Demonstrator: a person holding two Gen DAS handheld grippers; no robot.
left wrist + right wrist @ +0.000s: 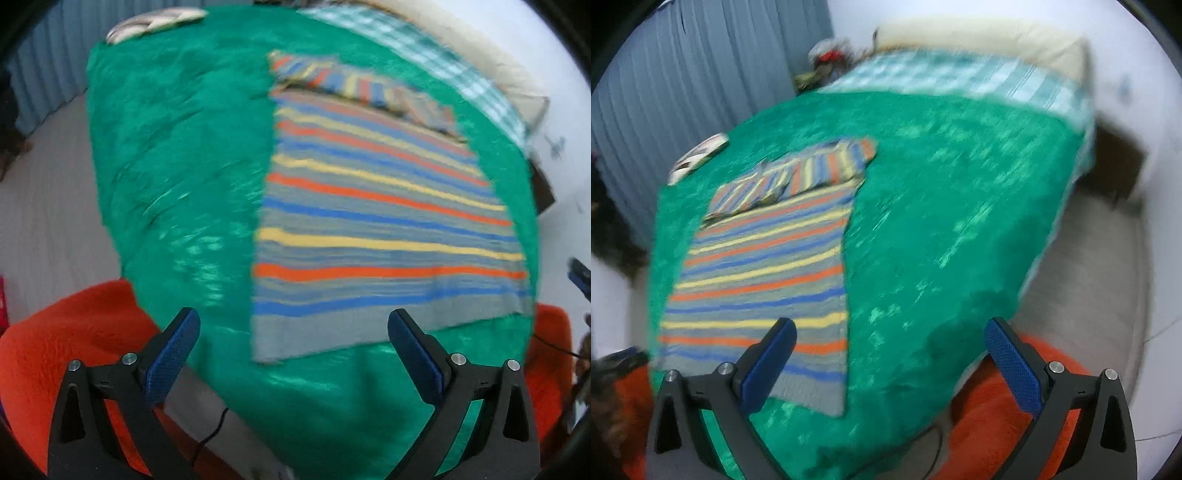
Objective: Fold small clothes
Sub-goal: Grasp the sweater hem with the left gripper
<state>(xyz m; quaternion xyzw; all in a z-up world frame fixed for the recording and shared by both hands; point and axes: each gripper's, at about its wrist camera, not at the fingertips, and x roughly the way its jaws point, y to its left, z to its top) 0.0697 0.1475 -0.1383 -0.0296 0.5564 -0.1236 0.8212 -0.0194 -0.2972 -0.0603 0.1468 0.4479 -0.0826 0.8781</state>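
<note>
striped garment (384, 221) is laid flat on green bedspread (177, 155), hem toward the near bed edge, both sleeves already folded in across the upper part so a tidy rectangle is formed. seen in both wrist views, w/ motion blur, so fine detail can't be read.

left gripper (293, 350) is held above the near hem, blue pads spread wide, nothing pinched. right gripper (890, 358) is held over the near right corner of the garment and the bedspread beside it, tongs also spread wide, nothing between them. neither tool is touching fabric as far as can be told.

handling, judged: knit-looking cloth, light and soft, no stiffness expected; it will drape and sag once lifted, and layers may slide apart since the folded sleeves are only resting on top. plush bedspread is likely to be caught along w/ the hem if pads are pushed too deep.

grip pts, judged: the two near hem corners, one per gripper, pinched shallow thru both layers only, then carried up toward the collar end for a half fold. equal height should be kept on both sides or the stripes will skew.

other stuff: pale folded item (151, 24) at far left corner of bed, checked sheet (960, 77) and pillow (982, 37) at the head end, orange rug (74, 332) on the floor below.
</note>
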